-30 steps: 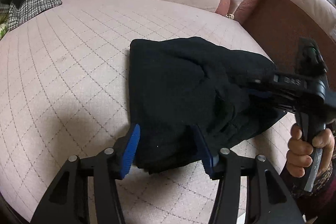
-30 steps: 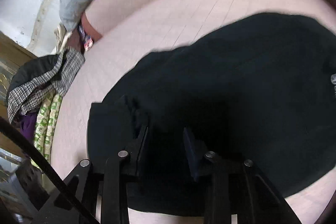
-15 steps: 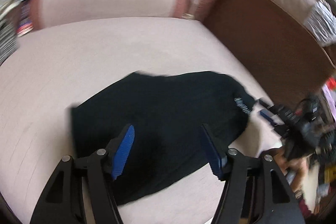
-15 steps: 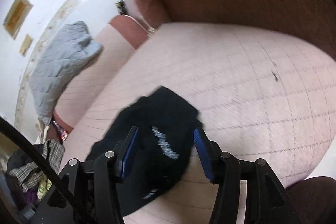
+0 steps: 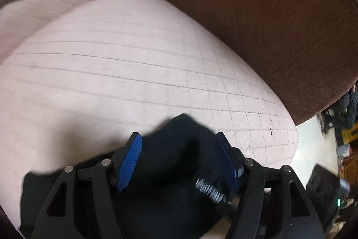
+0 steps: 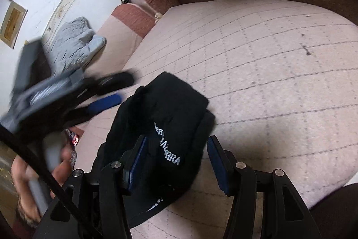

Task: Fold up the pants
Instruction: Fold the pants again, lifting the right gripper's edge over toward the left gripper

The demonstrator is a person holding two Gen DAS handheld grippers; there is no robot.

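Only readable writing is on the black pants (image 6: pixel 161 127): white stitched caps on a hem-like edge, ending "...RRA", first letters curl away so can't read the whole word. A second bit of white print shows lower down, too hidden to read. In the left wrist view the same lettering (image 5: pixel 211 190) is just a blurry white streak.

Pants are black, thick-looking fabric, bunched into a compact folded bundle w/ a couple of layers stacked. They lie on the pale pink quilted cushion (image 6: pixel 268 73) of a sofa, near its front edge, brown backrest (image 5: pixel 268 26) behind. Grey quilted blanket (image 6: pixel 76 44) lies on the far cushion.

Left gripper (image 5: pixel 181 162): blue pads apart, bundle sits between them. The right-hand pad is right against the cloth, the left-hand one shows its whole ribbed face w/ no cloth pressed on it, so not clamping. In the right wrist view it's the blurred grey thing on the left side (image 6: pixel 107 93), jaws spread, above the cushion beside the pants.

Right gripper (image 6: pixel 176 162): jaws released too, cloth between the pads, a gap showing on the right side.

Vs a sec ago: pants were spread out much wider, both grippers were closer to shut on the fabric. Both jaws have just been opening; the left cam now looks more at the backrest.
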